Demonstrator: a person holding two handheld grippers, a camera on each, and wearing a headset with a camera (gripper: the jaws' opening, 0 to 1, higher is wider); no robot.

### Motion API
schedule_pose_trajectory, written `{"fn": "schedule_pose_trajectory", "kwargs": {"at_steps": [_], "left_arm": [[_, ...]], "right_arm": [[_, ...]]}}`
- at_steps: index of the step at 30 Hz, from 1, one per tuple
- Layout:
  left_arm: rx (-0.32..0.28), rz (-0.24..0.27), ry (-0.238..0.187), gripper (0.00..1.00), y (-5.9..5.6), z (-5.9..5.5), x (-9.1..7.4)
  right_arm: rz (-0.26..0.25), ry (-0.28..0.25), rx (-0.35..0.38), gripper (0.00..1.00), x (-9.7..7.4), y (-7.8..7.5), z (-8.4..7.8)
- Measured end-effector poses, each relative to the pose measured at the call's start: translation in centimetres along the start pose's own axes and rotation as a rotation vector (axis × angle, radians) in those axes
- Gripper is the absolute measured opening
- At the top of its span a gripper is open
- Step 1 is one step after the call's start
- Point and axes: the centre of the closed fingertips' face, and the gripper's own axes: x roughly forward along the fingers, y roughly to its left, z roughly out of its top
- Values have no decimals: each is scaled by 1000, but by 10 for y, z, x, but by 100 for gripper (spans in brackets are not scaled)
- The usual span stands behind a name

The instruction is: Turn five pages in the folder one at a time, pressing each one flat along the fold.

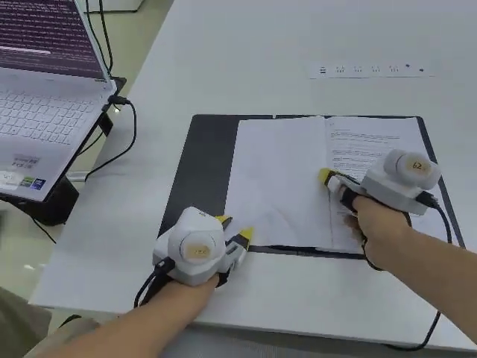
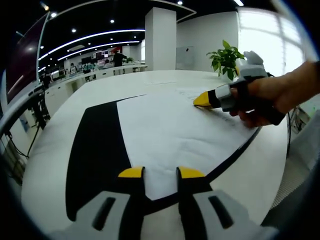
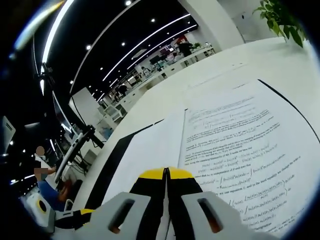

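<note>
On right hand-held gripper [image 3: 166, 174] jaws pressed together, nothing between them, yellow tips at fold between blank page [image 1: 276, 179] and printed page [image 1: 373, 142]. On left hand-held gripper [image 2: 161, 173] jaws slightly apart, holding nothing, tips at near edge of blank page, by front edge of folder [image 1: 201, 164]. Black folder lies open on white counter [image 1: 261, 60]. Open laptop [image 1: 45, 112] off to left, well apart from folder.

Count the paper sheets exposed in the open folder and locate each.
2. A blank sheet lies left of the fold; a printed sheet lies right of it. The right claw sits at the fold. Others may be hidden underneath.
</note>
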Motion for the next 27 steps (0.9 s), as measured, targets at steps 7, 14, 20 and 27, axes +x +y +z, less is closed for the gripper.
{"fn": "schedule_pose_trajectory", "kwargs": {"at_steps": [7,14,20,27], "left_arm": [[0,0,-3,23,1,-1,1],[-3,0,-8,23,2,-1,3],[-4,0,-10,23,1,-1,3],[-6,2,-12,23,0,0,4]], "right_arm": [[-4,-12,27,0,15,2,12],[-3,-32,51,0,31,2,29],[2,-55,64,0,47,-2,43],[3,-49,54,0,76,-9,61]]}}
